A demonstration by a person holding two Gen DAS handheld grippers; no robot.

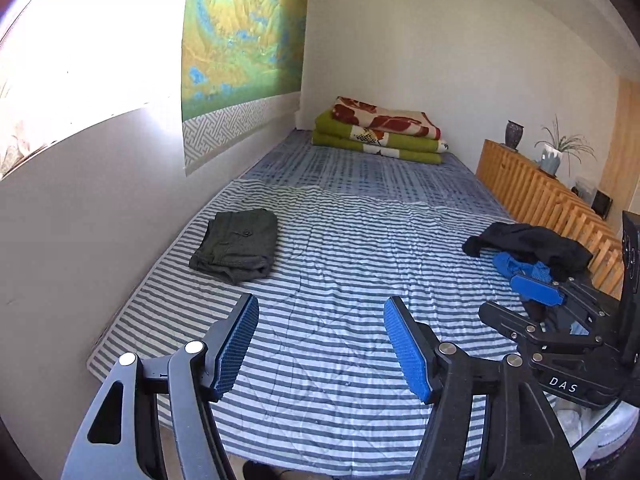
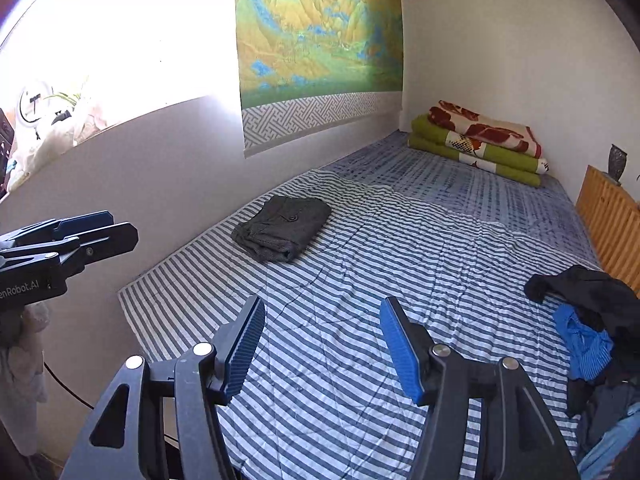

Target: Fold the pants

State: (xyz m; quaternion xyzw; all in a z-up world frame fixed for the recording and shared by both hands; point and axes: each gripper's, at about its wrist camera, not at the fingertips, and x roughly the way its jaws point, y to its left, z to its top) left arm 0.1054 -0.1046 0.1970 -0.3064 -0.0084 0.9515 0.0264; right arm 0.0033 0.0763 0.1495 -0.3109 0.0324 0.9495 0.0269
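Striped bedcover (image 1: 340, 264) under two empty, parted grippers (image 1: 320, 344) (image 2: 320, 344), folded pants (image 1: 236, 244) near white wall (image 1: 440, 60).

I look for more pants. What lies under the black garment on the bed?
A blue striped cloth shows under the black garment, with darker clothes below. What else the pile hides, and whether pants are there, cannot be seen.

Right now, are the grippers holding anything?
No. The left gripper and the right gripper are both open with nothing between them. The folded pants lie on the bed.
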